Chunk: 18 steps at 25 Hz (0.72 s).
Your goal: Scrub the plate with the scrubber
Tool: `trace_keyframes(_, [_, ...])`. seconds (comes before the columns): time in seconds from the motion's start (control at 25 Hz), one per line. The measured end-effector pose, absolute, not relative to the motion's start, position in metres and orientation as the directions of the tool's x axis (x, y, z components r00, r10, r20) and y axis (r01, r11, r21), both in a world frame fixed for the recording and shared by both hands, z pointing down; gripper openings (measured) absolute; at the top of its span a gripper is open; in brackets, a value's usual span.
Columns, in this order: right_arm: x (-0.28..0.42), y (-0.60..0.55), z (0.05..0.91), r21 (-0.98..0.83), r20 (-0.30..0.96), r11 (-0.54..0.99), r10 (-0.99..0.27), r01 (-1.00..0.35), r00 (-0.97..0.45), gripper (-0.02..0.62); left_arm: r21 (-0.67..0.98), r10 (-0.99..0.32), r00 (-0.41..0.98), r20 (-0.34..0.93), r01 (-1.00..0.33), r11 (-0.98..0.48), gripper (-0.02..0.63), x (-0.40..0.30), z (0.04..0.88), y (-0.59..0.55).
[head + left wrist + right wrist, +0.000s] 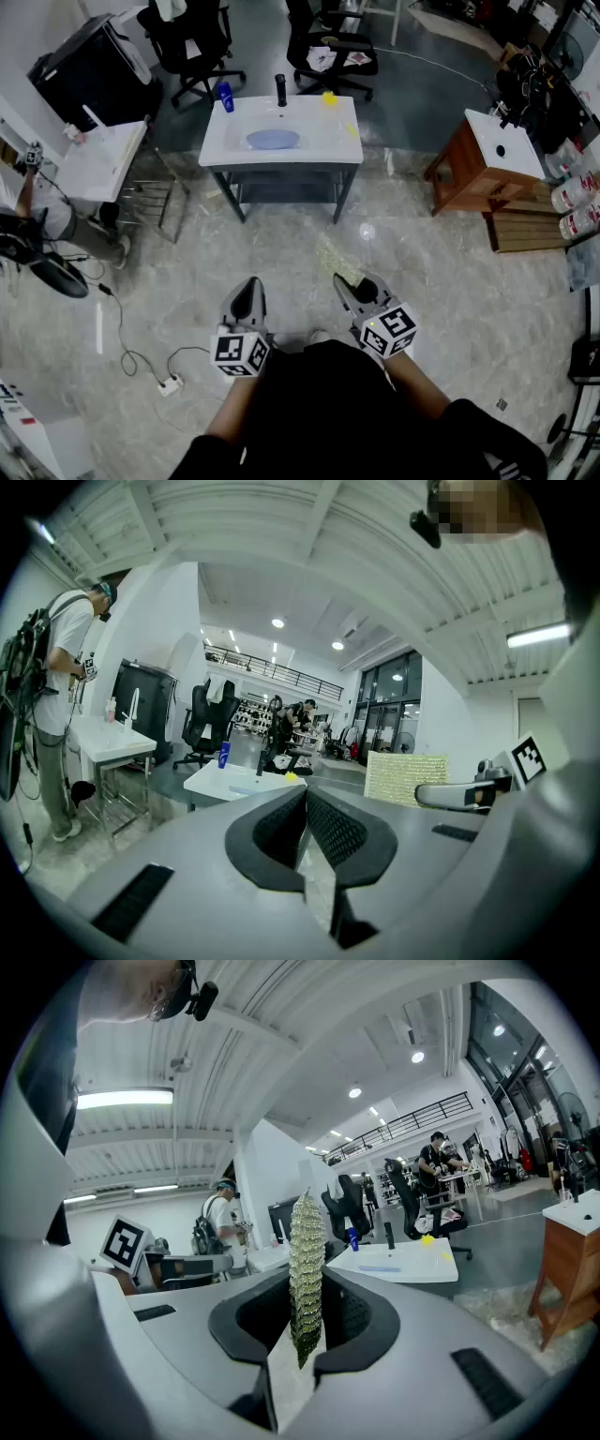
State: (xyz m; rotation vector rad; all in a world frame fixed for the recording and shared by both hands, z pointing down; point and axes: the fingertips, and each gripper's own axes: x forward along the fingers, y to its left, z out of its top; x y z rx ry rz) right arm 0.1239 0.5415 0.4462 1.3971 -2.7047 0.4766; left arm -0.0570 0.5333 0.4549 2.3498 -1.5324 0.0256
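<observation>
A blue plate (272, 139) lies in the white sink table (323, 150) far ahead of me, across the floor. It also shows as a thin blue sliver, the plate (380, 1267), in the right gripper view. My right gripper (354, 287) is shut on a greenish-gold mesh scrubber (334, 255), which stands upright between its jaws as the scrubber (306, 1274). My left gripper (248, 289) hangs beside it at waist height, shut with nothing between its jaws. From the left gripper view the scrubber (406, 778) shows at the right and the table (230, 780) in the distance.
On the sink table stand a black faucet (280, 90), a blue bottle (225, 97) and a small yellow object (329, 97). Office chairs (330, 47) stand behind it. A wooden cabinet (483, 164) is at the right, another white table (98, 159) and a person (37, 211) at the left. A cable and power strip (169, 382) lie on the floor.
</observation>
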Motion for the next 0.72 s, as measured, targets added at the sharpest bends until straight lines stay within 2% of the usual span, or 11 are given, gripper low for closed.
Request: trace_keyframes(0.72, [0.154,0.52,0.473,-0.318,0.197,0.526,-0.777,-0.789,-0.598,0.061,0.226,-0.896,0.394,0.207,-0.91,-0.348,0.005,-0.035,0.473,0.515])
